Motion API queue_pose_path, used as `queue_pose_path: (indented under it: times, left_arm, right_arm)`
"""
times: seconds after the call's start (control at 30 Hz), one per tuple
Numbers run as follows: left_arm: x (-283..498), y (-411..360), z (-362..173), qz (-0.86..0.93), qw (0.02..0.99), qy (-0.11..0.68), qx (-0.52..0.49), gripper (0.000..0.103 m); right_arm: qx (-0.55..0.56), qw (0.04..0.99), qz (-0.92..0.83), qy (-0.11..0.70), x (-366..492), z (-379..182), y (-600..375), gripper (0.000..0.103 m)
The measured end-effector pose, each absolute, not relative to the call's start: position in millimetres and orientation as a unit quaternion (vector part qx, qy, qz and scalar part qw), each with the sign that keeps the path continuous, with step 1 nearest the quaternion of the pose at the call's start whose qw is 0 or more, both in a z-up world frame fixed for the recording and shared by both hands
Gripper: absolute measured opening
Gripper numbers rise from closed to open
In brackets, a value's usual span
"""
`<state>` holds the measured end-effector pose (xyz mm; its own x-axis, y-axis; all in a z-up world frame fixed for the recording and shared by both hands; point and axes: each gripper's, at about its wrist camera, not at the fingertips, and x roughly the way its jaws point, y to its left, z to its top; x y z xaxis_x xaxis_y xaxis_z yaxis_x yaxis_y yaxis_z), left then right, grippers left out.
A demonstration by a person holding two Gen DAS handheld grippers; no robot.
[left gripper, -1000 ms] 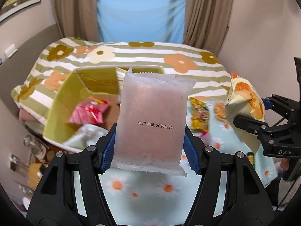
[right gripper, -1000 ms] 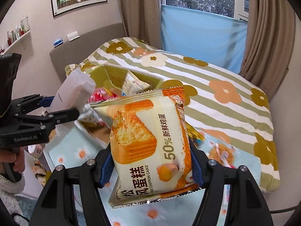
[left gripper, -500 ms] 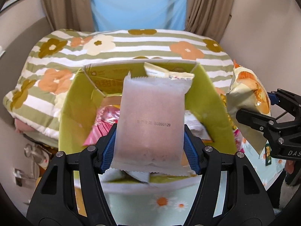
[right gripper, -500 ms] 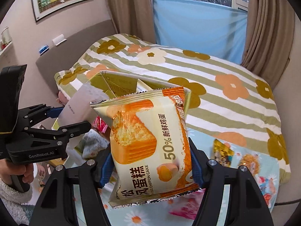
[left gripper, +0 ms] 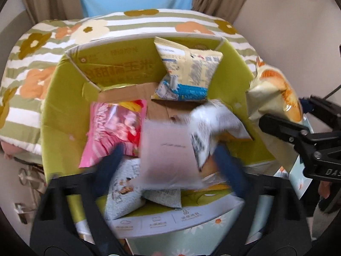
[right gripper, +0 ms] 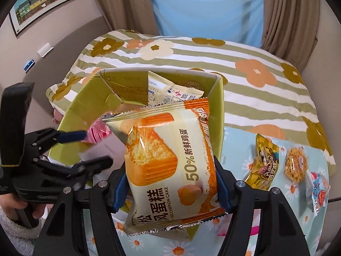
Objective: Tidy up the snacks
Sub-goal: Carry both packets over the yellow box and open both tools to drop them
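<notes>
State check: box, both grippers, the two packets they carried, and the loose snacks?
Box: flaps open, partly filled.
Left gripper: jaws opening.
Pale packet: released, over the box.
Right gripper: shut on cake packet.
Loose snacks: lying on tablecloth.

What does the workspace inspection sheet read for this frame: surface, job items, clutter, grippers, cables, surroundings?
Surface: daisy-print tablecloth against a floral striped bedspread.
Job's things: green cardboard box holding snack packets; pale pink packet blurred above them; chiffon cake packet.
Clutter: gold packet, two more wrapped snacks on the cloth.
Grippers: left gripper jaws opening, pads clear of the pink packet; right gripper clamped on the cake packet.
Cables: thin black one at the far right.
Surroundings: curtains, framed picture.
</notes>
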<state>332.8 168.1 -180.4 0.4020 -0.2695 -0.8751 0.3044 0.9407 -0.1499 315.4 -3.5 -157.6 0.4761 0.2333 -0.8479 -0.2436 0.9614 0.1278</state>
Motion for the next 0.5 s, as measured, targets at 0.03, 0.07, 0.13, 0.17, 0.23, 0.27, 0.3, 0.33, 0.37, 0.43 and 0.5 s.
queue_pose_path:
  times: [0.03, 0.07, 0.13, 0.17, 0.23, 0.27, 0.3, 0.33, 0.37, 0.43, 0.5]
  left_arm:
    - [332, 172, -178, -0.167, 0.842, 0.514, 0.016, 0.103]
    - [331, 175, -176, -0.161, 0.844, 0.512, 0.016, 0.102]
    - [330, 183, -174, -0.149, 0.844, 0.515, 0.011, 0.103]
    - [328, 188, -173, -0.145, 0.844, 0.517, 0.005, 0.102]
    - [322, 196, -170, -0.136, 0.844, 0.519, -0.005, 0.102]
    - [320, 198, -170, -0.132, 0.845, 0.519, -0.006, 0.102]
    - [318, 200, -170, -0.128, 0.846, 0.517, -0.006, 0.103]
    - [314, 203, -169, -0.124, 0.848, 0.515, -0.005, 0.102]
    - [311, 205, -168, -0.121, 0.850, 0.513, -0.004, 0.102]
    - [307, 207, -167, -0.114, 0.852, 0.511, -0.002, 0.103]
    - [303, 209, -164, -0.109, 0.854, 0.509, -0.002, 0.102]
  right_arm:
    - [-0.003, 0.859, 0.141, 0.493, 316, -158, -4, 0.064]
    - [-0.002, 0.858, 0.142, 0.493, 315, -158, -2, 0.064]
    - [-0.002, 0.858, 0.148, 0.491, 313, -158, -1, 0.064]
    - [0.000, 0.858, 0.149, 0.491, 313, -157, 0, 0.064]
    - [0.010, 0.857, 0.154, 0.491, 311, -156, 0, 0.064]
    - [0.017, 0.857, 0.157, 0.491, 311, -156, 1, 0.064]
    - [0.021, 0.856, 0.159, 0.492, 310, -156, 2, 0.064]
    - [0.022, 0.855, 0.160, 0.493, 309, -156, 4, 0.064]
    - [0.021, 0.853, 0.161, 0.495, 309, -157, 6, 0.064]
    - [0.017, 0.852, 0.164, 0.497, 308, -158, 10, 0.064]
    - [0.016, 0.850, 0.170, 0.499, 308, -160, 15, 0.065]
